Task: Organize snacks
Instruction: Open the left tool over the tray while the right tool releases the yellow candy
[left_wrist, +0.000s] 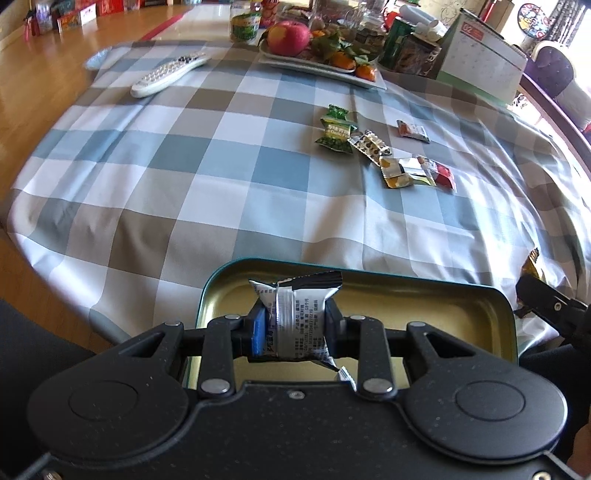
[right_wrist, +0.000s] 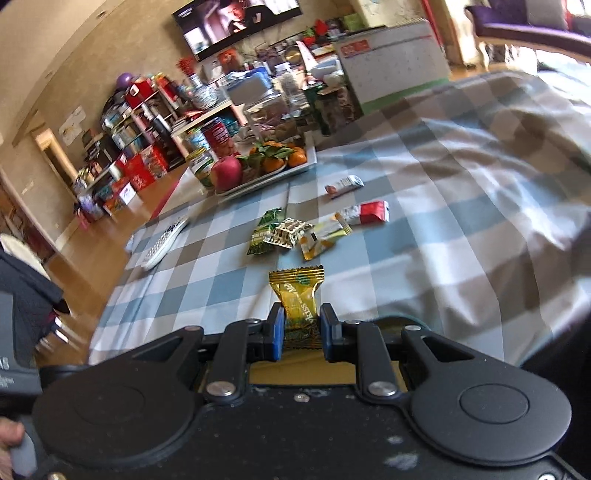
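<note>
I hold the left tongs (left_wrist: 294, 325) clamped on a silver-and-black foil-wrapped snack packet (left_wrist: 299, 317), suspended just above the open teal rectangular tin with a gold interior (left_wrist: 443, 306) at the near edge of the checked-cloth tabletop (left_wrist: 184, 184). I hold the right tongs (right_wrist: 301, 326) closed on a gold foil-wrapped candy (right_wrist: 297, 295), also near the tin; its gold floor shows beneath the jaws in the right wrist view. A cluster of loose wrapped snacks (left_wrist: 384, 155) lies on the cloth further out, well apart from the tin.

Risks from here:
- Both tongs crowd the same tin; a collision could knock it off the near edge.
- Slick foil may slip under a light pinch and drop outside the tin.
- A release from too high could bounce the packet over the low rim.
</note>
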